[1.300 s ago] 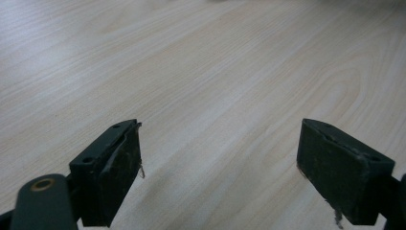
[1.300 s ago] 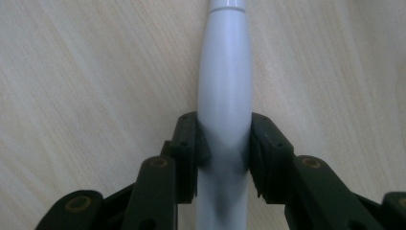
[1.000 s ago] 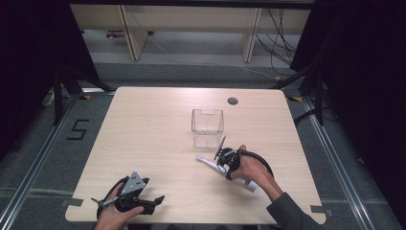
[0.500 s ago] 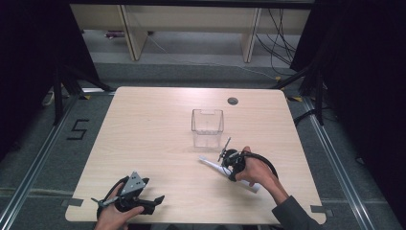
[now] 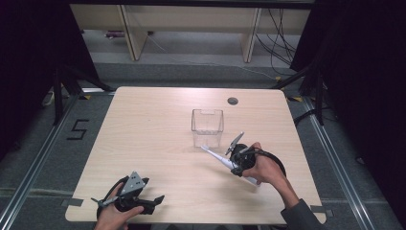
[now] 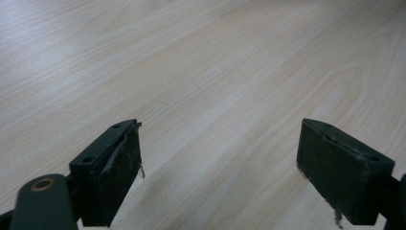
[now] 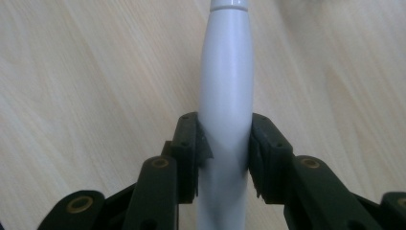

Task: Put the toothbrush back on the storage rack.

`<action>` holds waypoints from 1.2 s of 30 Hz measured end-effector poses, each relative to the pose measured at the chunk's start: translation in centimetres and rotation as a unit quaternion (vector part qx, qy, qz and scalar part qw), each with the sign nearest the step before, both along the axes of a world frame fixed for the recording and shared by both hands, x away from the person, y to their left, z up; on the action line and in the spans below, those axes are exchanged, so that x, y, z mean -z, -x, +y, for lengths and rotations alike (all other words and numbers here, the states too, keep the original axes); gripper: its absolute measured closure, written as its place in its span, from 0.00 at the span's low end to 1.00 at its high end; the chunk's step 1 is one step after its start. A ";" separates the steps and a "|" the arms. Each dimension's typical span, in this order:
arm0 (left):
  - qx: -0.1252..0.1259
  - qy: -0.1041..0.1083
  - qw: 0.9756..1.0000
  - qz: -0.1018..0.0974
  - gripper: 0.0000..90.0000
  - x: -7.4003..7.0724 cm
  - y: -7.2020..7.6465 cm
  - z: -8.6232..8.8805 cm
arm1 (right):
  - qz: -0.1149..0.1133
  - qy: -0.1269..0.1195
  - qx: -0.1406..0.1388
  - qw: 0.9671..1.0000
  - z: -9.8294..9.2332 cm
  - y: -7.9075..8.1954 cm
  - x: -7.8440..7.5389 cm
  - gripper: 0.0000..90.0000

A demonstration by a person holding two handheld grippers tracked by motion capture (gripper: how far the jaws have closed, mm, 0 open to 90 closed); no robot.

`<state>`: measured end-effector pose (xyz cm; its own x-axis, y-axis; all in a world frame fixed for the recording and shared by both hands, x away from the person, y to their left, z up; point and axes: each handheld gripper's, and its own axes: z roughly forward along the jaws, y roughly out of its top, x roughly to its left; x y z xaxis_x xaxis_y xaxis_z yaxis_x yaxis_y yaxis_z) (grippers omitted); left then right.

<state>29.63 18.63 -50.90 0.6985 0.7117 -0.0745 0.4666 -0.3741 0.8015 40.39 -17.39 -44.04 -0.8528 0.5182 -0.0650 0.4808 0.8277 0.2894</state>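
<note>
The right gripper (image 7: 224, 158) clamps a smooth pale grey tapered plastic handle (image 7: 226, 91), its tip beside the clear plastic box (image 5: 208, 127). The left gripper (image 6: 220, 172) gapes, empty, over light wooden table (image 6: 215, 57).

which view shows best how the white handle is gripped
The right gripper view: the white handle sits close up with both black jaws pressed on its sides. The high view shows it small, slanting from the right gripper toward the clear box. The left gripper view shows bare table.
</note>
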 end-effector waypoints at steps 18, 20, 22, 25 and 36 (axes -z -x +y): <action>0.003 -0.006 1.000 0.002 0.17 -0.1 0.0 0.1 | -0.091 -0.153 0.035 0.983 -1.4 -0.9 -3.4 0.74; 0.006 -0.009 1.000 -0.002 0.17 -0.1 -0.1 0.2 | -0.113 -0.170 0.028 0.979 -1.6 -1.2 -3.6 0.74; 0.006 -0.013 1.000 0.002 0.17 -0.2 0.0 0.2 | -0.120 -0.181 0.035 0.976 -1.6 -1.4 -3.9 0.74; -0.001 0.004 1.000 -0.002 0.17 0.0 -0.1 0.0 | -0.133 -0.205 0.041 0.969 -1.6 -1.9 -4.4 0.74; -0.005 -0.004 1.000 0.003 0.17 -0.2 0.0 0.1 | -0.160 -0.263 0.055 0.950 -0.8 -3.9 -6.6 0.74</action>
<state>29.60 18.77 -50.69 0.6915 0.7187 -0.0726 0.4746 -0.3763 0.7957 44.29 -18.18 -37.44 -0.7719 0.6355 -0.0186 0.3742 0.4778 0.7948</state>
